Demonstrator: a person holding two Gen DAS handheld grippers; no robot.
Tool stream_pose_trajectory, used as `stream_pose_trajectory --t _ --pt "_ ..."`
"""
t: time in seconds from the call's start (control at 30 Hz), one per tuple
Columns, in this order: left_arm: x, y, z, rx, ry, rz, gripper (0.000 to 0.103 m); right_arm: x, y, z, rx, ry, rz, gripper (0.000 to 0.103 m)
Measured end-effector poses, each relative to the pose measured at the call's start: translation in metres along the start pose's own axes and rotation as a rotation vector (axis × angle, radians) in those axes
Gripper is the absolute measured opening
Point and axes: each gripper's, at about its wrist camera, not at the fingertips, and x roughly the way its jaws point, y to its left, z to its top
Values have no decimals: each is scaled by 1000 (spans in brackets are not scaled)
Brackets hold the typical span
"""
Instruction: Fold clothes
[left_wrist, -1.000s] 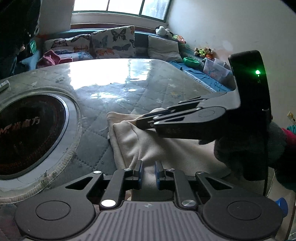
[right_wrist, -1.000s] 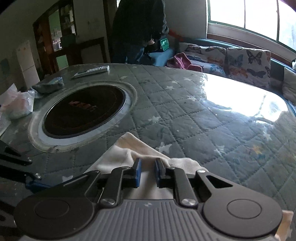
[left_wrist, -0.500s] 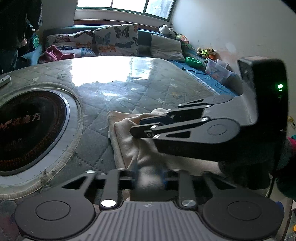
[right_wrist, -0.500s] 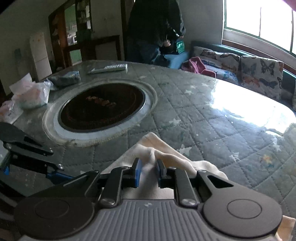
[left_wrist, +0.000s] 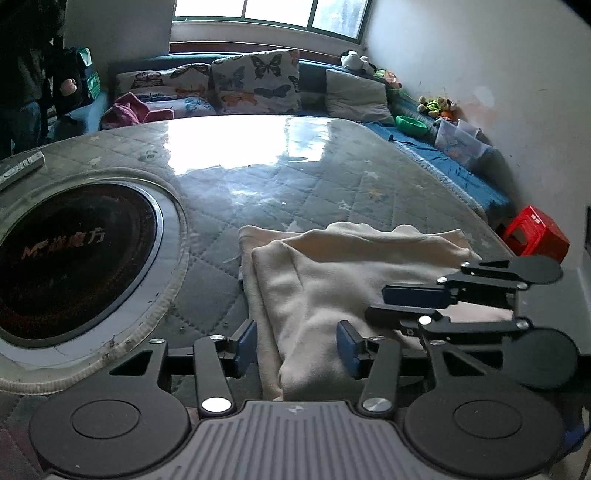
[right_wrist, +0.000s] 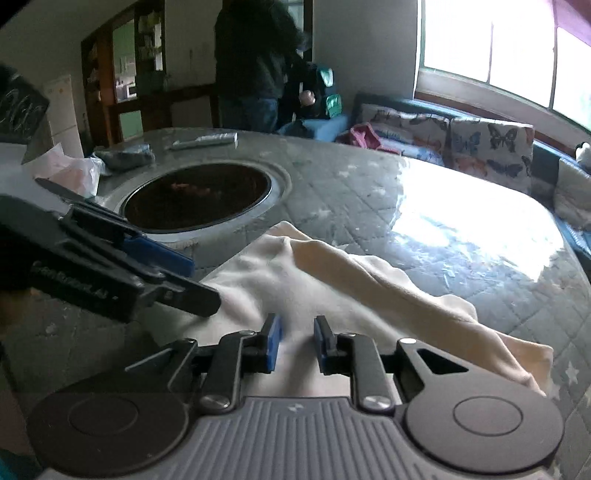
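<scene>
A cream garment (left_wrist: 332, 273) lies folded in layers on the quilted table (left_wrist: 295, 184); it also shows in the right wrist view (right_wrist: 332, 280). My left gripper (left_wrist: 297, 343) is open, its blue pads either side of the garment's near fold, holding nothing. My right gripper (right_wrist: 297, 341) is open just above the cloth and holds nothing. In the left wrist view the right gripper (left_wrist: 391, 304) hovers over the garment's right side. In the right wrist view the left gripper (right_wrist: 199, 280) reaches in from the left.
A round black inset plate (left_wrist: 70, 254) with a white rim lies left of the garment. A remote (right_wrist: 205, 141) and plastic bags (right_wrist: 70, 173) sit on the far side. A person (right_wrist: 255, 62) stands beyond the table. A cushioned bench (left_wrist: 255, 85) and a red box (left_wrist: 535, 236) are around it.
Both grippers have opened and let go of the garment. The right gripper has drawn back toward the right and lower. The cloth now lies flat in its fold.
</scene>
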Motion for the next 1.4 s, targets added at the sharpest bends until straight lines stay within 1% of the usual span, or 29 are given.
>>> stream_pose_trajectory --t 0.07,0.1,0.13,0.17,0.23,0.37,0.5,0.57,0.63,0.77,0.87,0.9,0.97,1.0,1.03,1.1,1.13,1.2,1.23,1.27,1.4 --pt "-2 -4 1 1 -7 2 61 -9 -1 -1 19 -26 -12 28" --pt "-4 -5 1 4 -12 7 66 -14 -2 -2 25 -37 -21 30" --pt "-5 -7 2 8 -18 13 70 -19 -3 -3 30 -49 -31 34" --pt "-6 -8 2 11 -23 17 71 -24 -4 -5 34 -61 -45 41" --pt "-8 -11 2 15 -32 20 77 -35 -6 -11 54 -83 -76 49" --pt "-5 -12 4 5 -38 28 78 -54 -17 -31 139 -106 -123 49" --pt "4 -11 4 -4 -23 43 78 -64 -38 -56 220 -86 -183 50" --pt "9 -10 2 -8 -10 49 78 -65 -49 -65 260 -69 -196 50" --pt "13 -7 1 -16 3 59 78 -67 -58 -70 297 -65 -183 50" --pt "16 -2 0 -31 21 66 78 -67 -63 -56 288 -93 -183 50" --pt "17 -2 1 -33 23 76 84 -60 -71 -45 297 -103 -186 50" --pt "18 -1 2 -36 25 78 86 -56 -73 -43 307 -101 -195 50" --pt "19 -2 2 -43 30 76 87 -42 -79 -43 320 -66 -209 51" --pt "19 -2 2 -43 31 78 89 -38 -81 -45 327 -57 -213 51" --pt "19 -2 2 -42 30 82 94 -37 -81 -46 328 -59 -215 54" --pt "18 -2 2 -39 27 89 98 -38 -78 -47 324 -66 -215 65" --pt "18 -3 2 -38 26 94 101 -39 -76 -47 323 -70 -216 76" --pt "18 -3 2 -39 26 101 103 -40 -73 -47 320 -79 -215 78" --pt "17 -4 2 -41 24 102 103 -41 -71 -46 317 -80 -213 80" --pt "17 -4 2 -42 23 102 103 -41 -70 -46 317 -82 -215 85" --pt "13 -4 2 -56 13 107 103 -45 -65 -46 320 -99 -234 93"
